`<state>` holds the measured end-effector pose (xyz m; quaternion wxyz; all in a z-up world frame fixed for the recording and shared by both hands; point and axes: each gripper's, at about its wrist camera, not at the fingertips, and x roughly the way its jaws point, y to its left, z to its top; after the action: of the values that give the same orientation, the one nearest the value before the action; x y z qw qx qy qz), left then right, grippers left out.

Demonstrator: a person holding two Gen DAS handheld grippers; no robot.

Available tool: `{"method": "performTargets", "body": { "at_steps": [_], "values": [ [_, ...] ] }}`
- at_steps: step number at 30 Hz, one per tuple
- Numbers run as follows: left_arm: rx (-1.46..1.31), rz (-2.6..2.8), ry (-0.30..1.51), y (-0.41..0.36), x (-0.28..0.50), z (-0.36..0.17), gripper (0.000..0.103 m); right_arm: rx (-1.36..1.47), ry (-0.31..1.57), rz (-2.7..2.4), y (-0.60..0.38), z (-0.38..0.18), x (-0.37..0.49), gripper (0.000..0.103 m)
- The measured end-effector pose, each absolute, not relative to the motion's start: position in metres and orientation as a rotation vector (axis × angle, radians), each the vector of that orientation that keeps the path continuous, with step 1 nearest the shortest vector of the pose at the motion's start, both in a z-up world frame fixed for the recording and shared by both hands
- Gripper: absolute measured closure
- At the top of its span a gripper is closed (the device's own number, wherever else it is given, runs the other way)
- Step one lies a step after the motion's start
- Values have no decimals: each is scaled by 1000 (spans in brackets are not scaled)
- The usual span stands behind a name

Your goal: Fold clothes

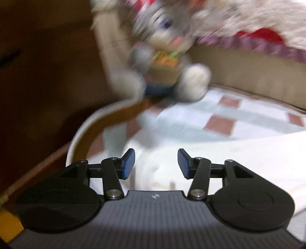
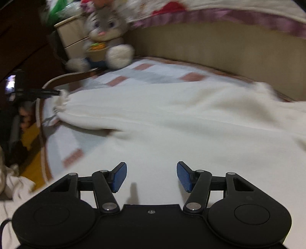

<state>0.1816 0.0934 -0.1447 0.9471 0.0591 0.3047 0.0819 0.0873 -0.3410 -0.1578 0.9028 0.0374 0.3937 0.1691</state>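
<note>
A white garment (image 2: 162,118) lies spread over the checked bed cover (image 2: 145,74); it also shows in the left wrist view (image 1: 229,153). My left gripper (image 1: 156,163) is open and empty, just above the garment's left end. In the right wrist view the left gripper (image 2: 57,93) appears as a dark tool at the bunched left end of the garment. My right gripper (image 2: 151,177) is open and empty, low over the garment's near part. Both views are blurred by motion.
A grey and white plush rabbit (image 2: 104,38) sits at the bed's far left corner, also in the left wrist view (image 1: 162,57). A beige headboard (image 2: 210,47) runs behind, with a patterned blanket (image 2: 229,13) on top. The bed's left edge (image 1: 84,130) drops to dark floor.
</note>
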Motion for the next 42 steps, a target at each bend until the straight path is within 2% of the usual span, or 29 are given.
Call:
{"method": "performTargets", "body": {
  "at_steps": [1, 6, 11, 23, 27, 32, 34, 37, 39, 42],
  "values": [
    [147, 106, 636, 74, 183, -135, 47, 67, 810, 314, -361, -153, 82, 39],
    [279, -202, 706, -23, 189, -85, 46, 27, 753, 140, -448, -142, 66, 39],
    [404, -484, 759, -116, 199, -44, 46, 148, 718, -22, -521, -149, 75, 39],
    [590, -497, 783, -259, 292, -132, 46, 136, 685, -257, -618, -139, 53, 39],
    [719, -517, 821, -280, 307, -174, 46, 308, 707, -408, -660, -163, 49, 39],
    [555, -528, 821, -280, 342, -188, 46, 438, 703, -414, -677, -192, 56, 39],
    [462, -554, 848, -276, 352, -191, 41, 413, 700, -398, -674, -195, 60, 38],
    [386, -623, 903, -271, 357, -200, 39, 365, 704, -391, -670, -201, 65, 37],
    [378, -636, 907, -267, 355, -207, 32, 354, 698, -391, -669, -203, 67, 36],
    [333, -623, 910, -259, 352, -212, 28, 352, 692, -390, -670, -202, 65, 33]
  ]
}}
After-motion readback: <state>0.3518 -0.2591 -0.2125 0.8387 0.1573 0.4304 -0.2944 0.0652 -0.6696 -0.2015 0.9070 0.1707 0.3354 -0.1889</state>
